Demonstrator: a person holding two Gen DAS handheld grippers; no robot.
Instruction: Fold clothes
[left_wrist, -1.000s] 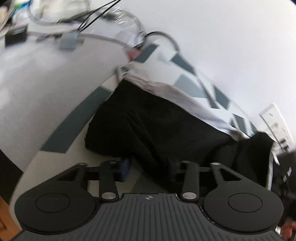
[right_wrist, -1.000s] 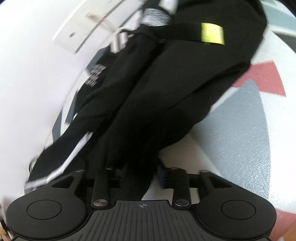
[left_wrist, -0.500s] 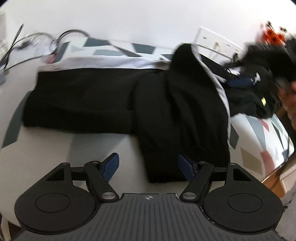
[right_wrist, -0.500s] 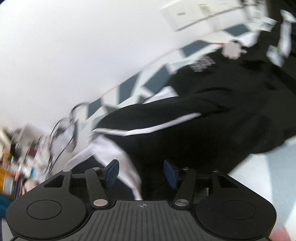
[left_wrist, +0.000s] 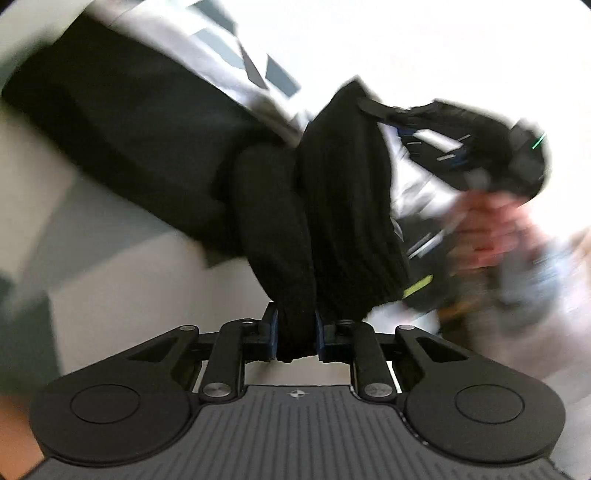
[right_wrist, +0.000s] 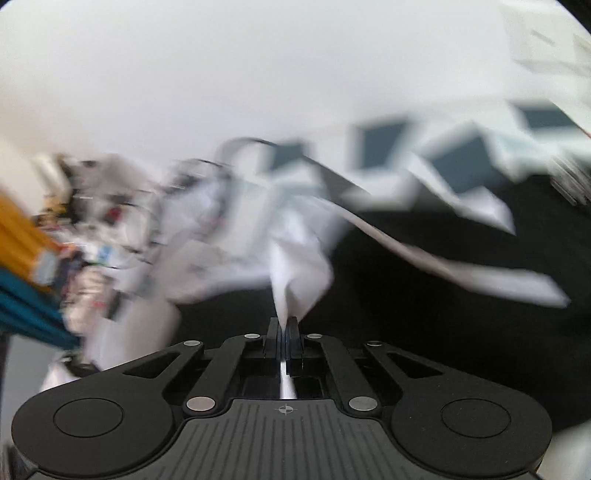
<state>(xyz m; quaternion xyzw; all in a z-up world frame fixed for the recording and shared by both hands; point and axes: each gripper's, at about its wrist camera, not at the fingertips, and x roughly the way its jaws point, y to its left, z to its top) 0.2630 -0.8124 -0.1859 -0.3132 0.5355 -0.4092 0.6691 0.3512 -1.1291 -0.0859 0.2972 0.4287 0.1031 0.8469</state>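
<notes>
A black garment with white panels (left_wrist: 155, 125) lies across a patterned white, grey and teal surface (left_wrist: 122, 280). My left gripper (left_wrist: 295, 332) is shut on a thick bunched fold of its black fabric (left_wrist: 291, 236) at the near edge. My right gripper (right_wrist: 283, 332) is shut on a white part of the garment (right_wrist: 299, 273), lifted off the black fabric (right_wrist: 461, 321) below it. The right gripper and the hand holding it (left_wrist: 491, 229) show blurred at the right of the left wrist view.
A white wall (right_wrist: 258, 74) stands behind the surface. Cables and cluttered items (right_wrist: 110, 206) lie at the far left of the right wrist view, with orange and teal edges (right_wrist: 22, 266) beside them. Both views are motion-blurred.
Both grippers were open half a second ago and have closed: the left on the black fold, the right on the white fabric. Both cameras have swung.
</notes>
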